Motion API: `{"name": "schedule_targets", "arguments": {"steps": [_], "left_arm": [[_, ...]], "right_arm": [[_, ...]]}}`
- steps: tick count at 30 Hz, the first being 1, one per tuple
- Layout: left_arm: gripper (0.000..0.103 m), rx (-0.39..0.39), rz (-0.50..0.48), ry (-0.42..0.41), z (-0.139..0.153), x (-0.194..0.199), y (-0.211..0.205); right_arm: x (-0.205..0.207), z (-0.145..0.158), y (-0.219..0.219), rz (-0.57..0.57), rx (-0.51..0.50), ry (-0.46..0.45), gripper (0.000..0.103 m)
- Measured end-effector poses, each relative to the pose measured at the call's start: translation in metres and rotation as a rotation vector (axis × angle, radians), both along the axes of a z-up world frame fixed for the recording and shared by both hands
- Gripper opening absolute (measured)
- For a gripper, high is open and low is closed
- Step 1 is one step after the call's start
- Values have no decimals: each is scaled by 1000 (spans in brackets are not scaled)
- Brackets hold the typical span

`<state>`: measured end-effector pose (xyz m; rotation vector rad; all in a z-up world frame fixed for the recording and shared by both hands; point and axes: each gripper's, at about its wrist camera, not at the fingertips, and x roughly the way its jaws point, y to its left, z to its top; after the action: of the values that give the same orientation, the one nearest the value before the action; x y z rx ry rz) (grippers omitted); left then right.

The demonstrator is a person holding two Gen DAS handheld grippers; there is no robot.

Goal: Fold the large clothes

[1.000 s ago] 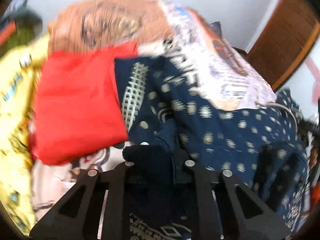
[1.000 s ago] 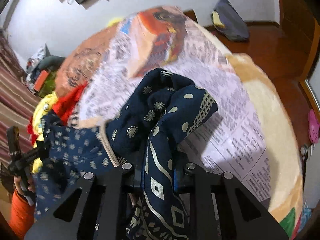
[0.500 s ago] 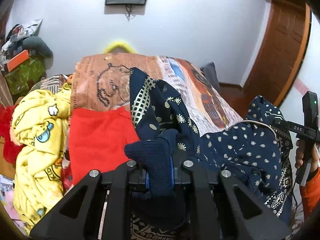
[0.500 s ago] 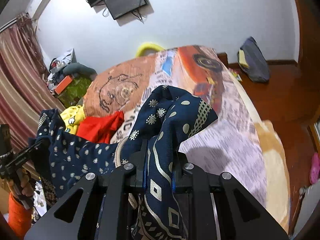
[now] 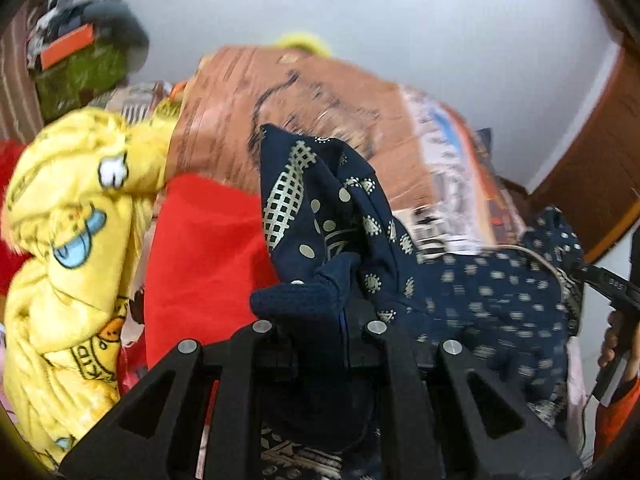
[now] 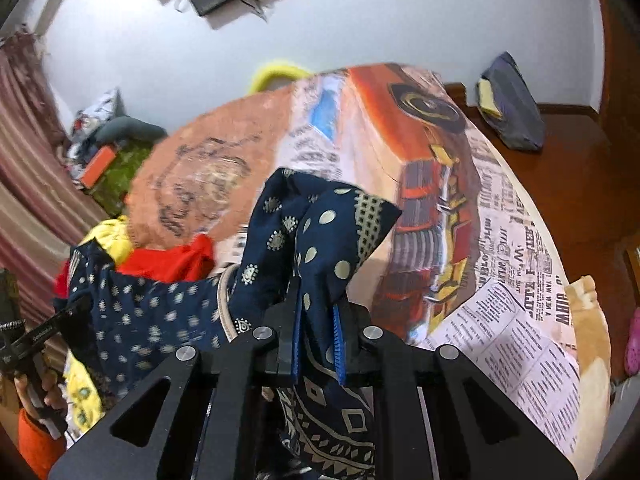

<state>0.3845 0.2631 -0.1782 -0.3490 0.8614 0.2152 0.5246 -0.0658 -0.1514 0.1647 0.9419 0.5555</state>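
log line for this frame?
stage: lifting, pre-fold | left hand-held gripper: shut on navy printed garment | right hand-held gripper: shut on same garment | below: bed

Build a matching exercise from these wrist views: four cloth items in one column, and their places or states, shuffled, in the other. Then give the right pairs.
Things:
1. navy blue patterned garment
2. red cloth
3. yellow cartoon-print blanket
4. newspaper-and-truck print bedsheet

Places or states:
A. spread flat across the bed
B. pinched by both the left tool and the right tool
C. bunched at the far left of the left wrist view
D. lying between the yellow bundle and the navy fabric

Pairs: 1-B, 2-D, 3-C, 4-A
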Motion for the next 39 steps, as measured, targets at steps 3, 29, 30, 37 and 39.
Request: {"name": "schedule_targets", "arguments": {"steps": [3,29,30,37,39], "left_arm": [[18,13,14,57,-28,10,11],[58,160,-48,109,23,-72,-21],[59,161,-60,94,29,-81,-24],[79,198,-144,36,52,-140,-58],[81,196,-156,40,48,-155,-65]], "right_arm": [[13,-24,-4,-21,-24,47,11],[-87,45,-52,4,-148,-57,41],[-96,52,-54,3,-144,-72,43],[-151,80,-69,-21,-159,-161,62],[-166,79,-72,-9,-171,-166,62]]}}
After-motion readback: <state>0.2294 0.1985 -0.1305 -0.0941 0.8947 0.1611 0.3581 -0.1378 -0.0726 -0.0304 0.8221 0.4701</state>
